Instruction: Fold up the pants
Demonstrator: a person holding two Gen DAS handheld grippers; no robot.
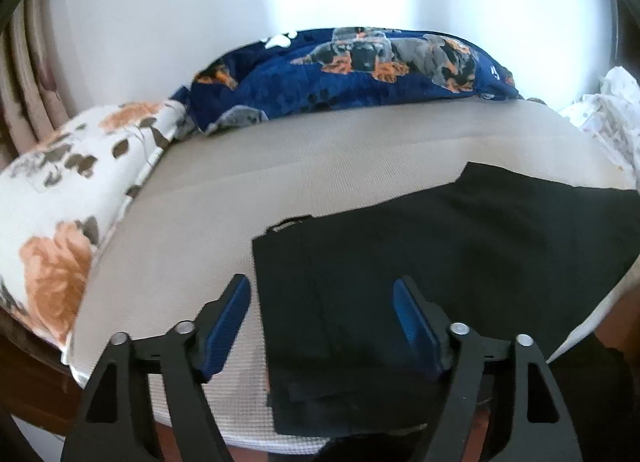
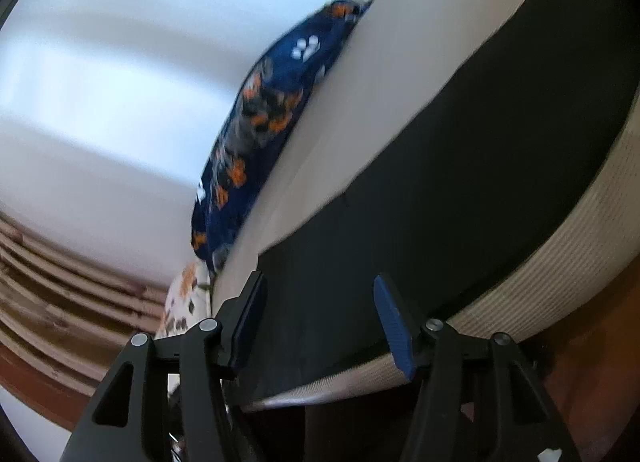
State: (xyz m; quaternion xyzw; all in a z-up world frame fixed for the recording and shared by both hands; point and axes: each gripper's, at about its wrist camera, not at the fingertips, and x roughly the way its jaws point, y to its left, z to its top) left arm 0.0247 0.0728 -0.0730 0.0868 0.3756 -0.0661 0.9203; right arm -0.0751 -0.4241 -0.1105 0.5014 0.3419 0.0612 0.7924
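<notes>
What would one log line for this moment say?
task: fold pants | pants: flat on bed | left gripper: open, empty | right gripper: open, empty

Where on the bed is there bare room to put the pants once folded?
Bare beige mattress lies between the black pants and the navy dog-print blanket, reaching left to the floral pillow. The near right side is covered by the pants.
</notes>
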